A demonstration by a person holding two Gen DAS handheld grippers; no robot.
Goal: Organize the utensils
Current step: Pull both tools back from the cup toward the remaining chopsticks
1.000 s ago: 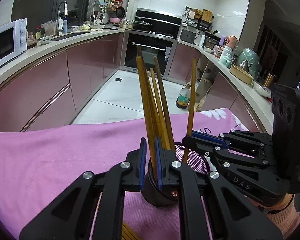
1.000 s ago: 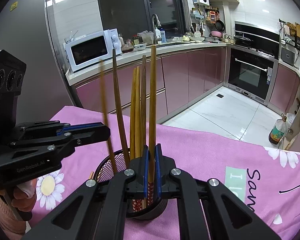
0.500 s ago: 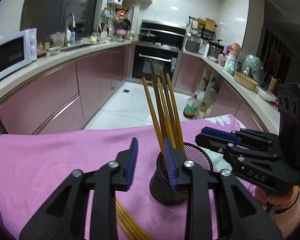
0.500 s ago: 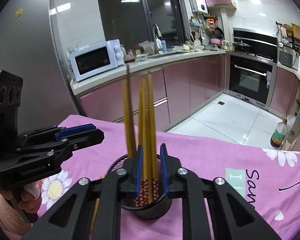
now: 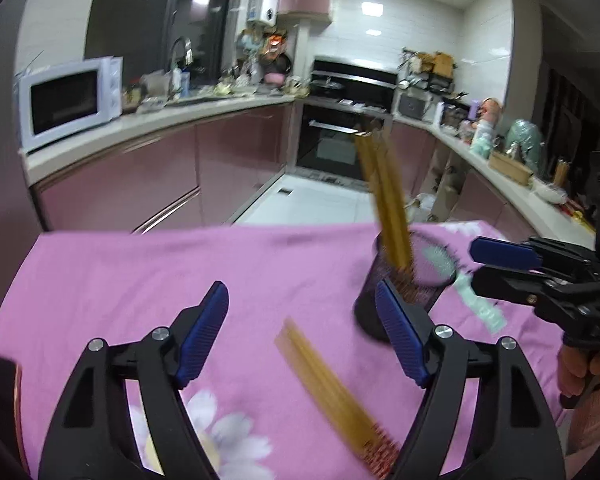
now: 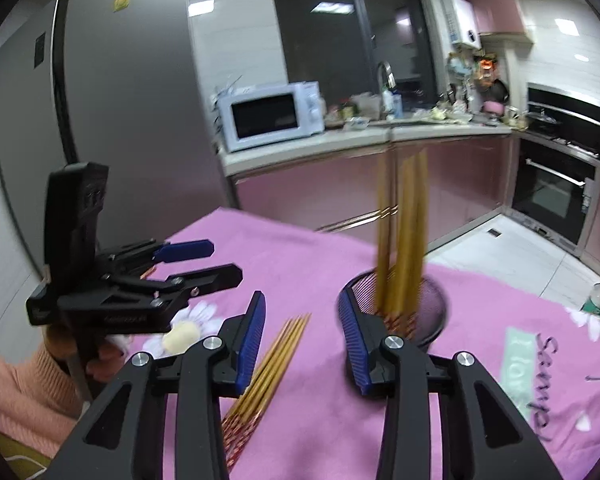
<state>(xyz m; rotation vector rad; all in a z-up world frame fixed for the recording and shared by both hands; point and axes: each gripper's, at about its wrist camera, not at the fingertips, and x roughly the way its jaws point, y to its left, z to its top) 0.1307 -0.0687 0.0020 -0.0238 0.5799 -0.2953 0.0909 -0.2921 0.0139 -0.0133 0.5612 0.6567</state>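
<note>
Both grippers (image 5: 302, 336) (image 6: 302, 336) open, empty.

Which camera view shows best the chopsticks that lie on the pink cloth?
The right wrist view shows the loose chopsticks best: the bundle lies flat on the pink cloth, each stick easy to tell apart. In the left wrist view the same chopsticks are blurred into one band, and the gripper's finger hides their patterned end.

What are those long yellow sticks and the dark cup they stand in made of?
The chopsticks look like bamboo or wood: matte golden-tan, with red patterned ends. Motion blur leaves the grain unclear. The holder appears to be black metal mesh, since the cloth shows through its wall, with a solid dark base.
</note>
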